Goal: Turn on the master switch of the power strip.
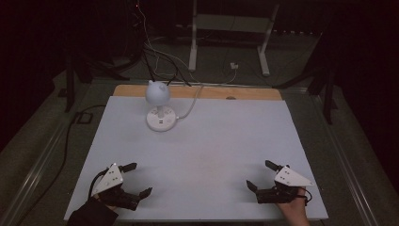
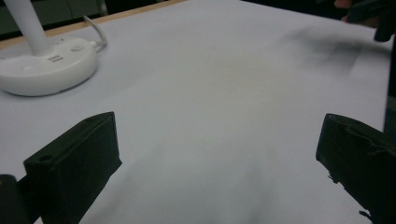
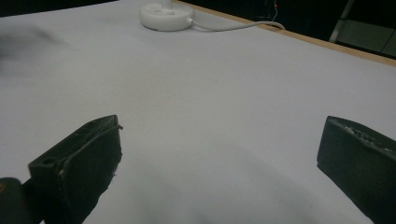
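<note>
A white desk (image 1: pixel 202 155) sits in a dark room, with a strip of bare wood (image 1: pixel 254 92) showing along its far edge. The one thing on it is a small white lamp (image 1: pixel 159 101), standing upright near the far-left corner. Its round base (image 1: pixel 161 119) rests flat on the desk, with a short stem rising to a rounded head (image 1: pixel 157 92). A white cord (image 1: pixel 193 104) runs from the base toward the far edge and over it. There are small buttons or slots on top of the base; I cannot tell which.

The left claw (image 1: pixel 139 179) rests by the near-left corner, held by a hand in a dark sleeve (image 1: pixel 91 215), its jaws spread wide with nothing between them. In the left gripper view the two black jaws stand far apart over bare desk, and the lamp base (image 2: pixel 46 70) lies well ahead to one side.

The right claw (image 1: pixel 260 175) rests by the near-right corner, held by a bare hand (image 1: pixel 294 211). Its jaws are also wide apart and hold nothing. The right gripper view shows its jaws parted over the bare desk, the base (image 3: pixel 166 17) far off near the wooden edge and the cord (image 3: pixel 238 25) trailing away from it.

Both claws are well apart from each other and from the lamp. Beyond the desk, cables (image 1: pixel 155 59) lie on the floor and a pale stand (image 1: pixel 230 33) rises behind.
</note>
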Available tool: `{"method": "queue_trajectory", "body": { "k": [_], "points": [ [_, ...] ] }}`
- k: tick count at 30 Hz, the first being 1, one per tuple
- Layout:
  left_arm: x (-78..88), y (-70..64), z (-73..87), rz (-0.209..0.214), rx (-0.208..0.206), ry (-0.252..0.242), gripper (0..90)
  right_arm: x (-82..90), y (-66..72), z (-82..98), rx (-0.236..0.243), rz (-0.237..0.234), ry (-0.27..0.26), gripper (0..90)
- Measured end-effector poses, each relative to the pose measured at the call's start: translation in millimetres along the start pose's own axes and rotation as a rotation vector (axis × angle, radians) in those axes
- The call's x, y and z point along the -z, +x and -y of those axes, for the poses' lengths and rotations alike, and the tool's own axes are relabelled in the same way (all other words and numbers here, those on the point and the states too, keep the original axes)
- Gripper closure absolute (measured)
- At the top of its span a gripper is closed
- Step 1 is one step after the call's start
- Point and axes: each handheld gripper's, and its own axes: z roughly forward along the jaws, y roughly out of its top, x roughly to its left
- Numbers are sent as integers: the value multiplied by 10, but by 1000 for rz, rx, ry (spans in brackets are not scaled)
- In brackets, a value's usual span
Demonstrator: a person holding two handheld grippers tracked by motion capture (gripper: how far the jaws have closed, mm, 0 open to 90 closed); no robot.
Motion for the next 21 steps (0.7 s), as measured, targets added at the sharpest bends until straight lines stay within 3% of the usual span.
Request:
{"method": "queue_trajectory", "body": {
  "k": [12, 21],
  "points": [
    [-11, -20, -12, 8, -7, 22, 0, 12, 20, -24, 16, -8, -7, 0],
    [-31, -33, -15, 38, 1, 53, 0, 9, 22, -21, 15, -18, -7, 0]
  ]
}}
